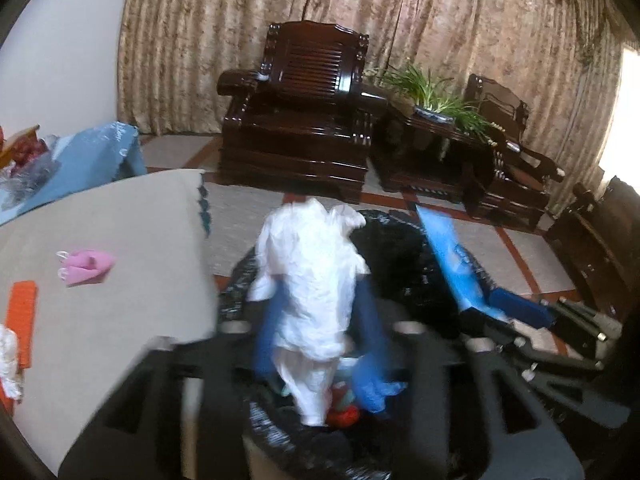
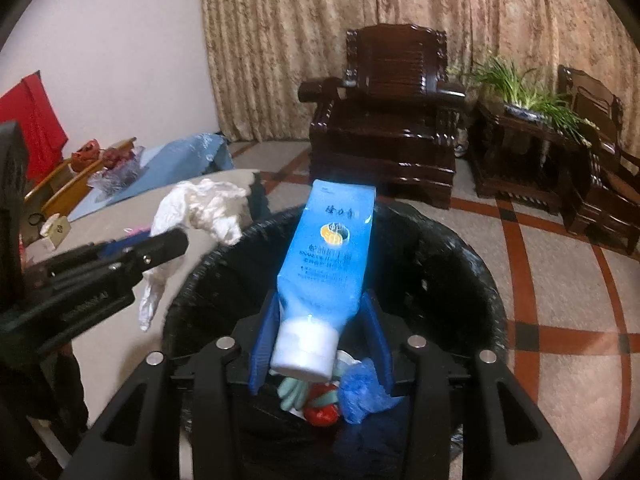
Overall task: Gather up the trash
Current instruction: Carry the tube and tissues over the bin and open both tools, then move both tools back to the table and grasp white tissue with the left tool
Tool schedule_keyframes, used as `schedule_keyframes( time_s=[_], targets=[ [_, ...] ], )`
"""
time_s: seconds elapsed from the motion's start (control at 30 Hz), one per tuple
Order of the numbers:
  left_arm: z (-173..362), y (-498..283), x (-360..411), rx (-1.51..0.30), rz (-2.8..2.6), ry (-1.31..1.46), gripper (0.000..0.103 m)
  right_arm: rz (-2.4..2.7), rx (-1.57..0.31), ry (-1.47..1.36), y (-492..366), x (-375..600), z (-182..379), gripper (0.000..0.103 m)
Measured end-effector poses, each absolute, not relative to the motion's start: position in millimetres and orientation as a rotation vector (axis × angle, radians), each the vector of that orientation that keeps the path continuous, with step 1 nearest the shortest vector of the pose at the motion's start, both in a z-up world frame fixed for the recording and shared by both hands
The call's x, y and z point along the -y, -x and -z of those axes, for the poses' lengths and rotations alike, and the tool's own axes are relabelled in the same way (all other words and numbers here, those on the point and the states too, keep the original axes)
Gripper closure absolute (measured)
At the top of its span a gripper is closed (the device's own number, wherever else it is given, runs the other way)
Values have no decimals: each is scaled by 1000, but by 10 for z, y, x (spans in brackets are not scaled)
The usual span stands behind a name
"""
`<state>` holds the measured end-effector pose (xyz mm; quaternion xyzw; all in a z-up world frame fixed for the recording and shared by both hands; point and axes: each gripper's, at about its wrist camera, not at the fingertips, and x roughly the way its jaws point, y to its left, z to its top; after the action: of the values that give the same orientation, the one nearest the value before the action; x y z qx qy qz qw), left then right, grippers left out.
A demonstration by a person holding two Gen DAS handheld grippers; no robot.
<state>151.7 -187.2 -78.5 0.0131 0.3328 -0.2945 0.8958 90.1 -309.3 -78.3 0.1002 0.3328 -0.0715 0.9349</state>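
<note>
A crumpled white paper wad (image 1: 312,280) stands between the blue fingers of my left gripper (image 1: 320,286), which look spread apart, over the black-bagged trash bin (image 1: 400,240). In the right wrist view the wad (image 2: 200,208) hangs at the left gripper's (image 2: 168,244) tip beside the bin's rim (image 2: 460,248). My right gripper (image 2: 322,298) has a light-blue tube with a white cap (image 2: 328,252) between its fingers, cap toward the camera, with a small gap on the right side. The tube (image 1: 448,256) also shows over the bin in the left wrist view. Red, teal and blue trash (image 2: 360,392) lies inside the bin.
A beige-covered table (image 1: 120,220) sits left of the bin, carrying a pink item (image 1: 86,266), an orange strip (image 1: 24,312) and another white wad (image 1: 8,356). Dark wooden armchairs (image 1: 304,112), a side table with a plant (image 1: 432,96) and curtains stand behind, on tiled floor (image 2: 560,280).
</note>
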Motion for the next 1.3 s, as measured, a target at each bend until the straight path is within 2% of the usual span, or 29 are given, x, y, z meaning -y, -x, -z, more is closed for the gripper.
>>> schedule_keyframes(
  time_s=[0.03, 0.1, 0.2, 0.27, 0.37, 0.43, 1.0, 1.3],
  targets=[
    [794, -1522, 1888, -689, 611, -24, 45, 162, -683, -206, -885, 3130, 804, 47],
    [798, -1522, 1895, -686, 612, -26, 38, 184, -682, -208, -843, 3188, 820, 29],
    [778, -1488, 1875, -669, 596, -40, 28, 217, -665, -202, -786, 3234, 811, 10],
    [749, -1472, 1831, -659, 587, -46, 22, 234, -651, -211, -751, 3256, 795, 6],
    [690, -1437, 1692, -642, 549, -54, 15, 236, -637, -233, -736, 3267, 770, 6],
    [653, -1421, 1593, -639, 530, -52, 14, 230, -631, -239, -748, 3244, 742, 6],
    [417, -1387, 183, -584, 248, -10, 13, -22, -577, -163, -1256, 2165, 523, 6],
    [527, -1471, -549, -583, 76, -15, 13, -139, -570, -119, -1559, 1555, 533, 6]
  ],
)
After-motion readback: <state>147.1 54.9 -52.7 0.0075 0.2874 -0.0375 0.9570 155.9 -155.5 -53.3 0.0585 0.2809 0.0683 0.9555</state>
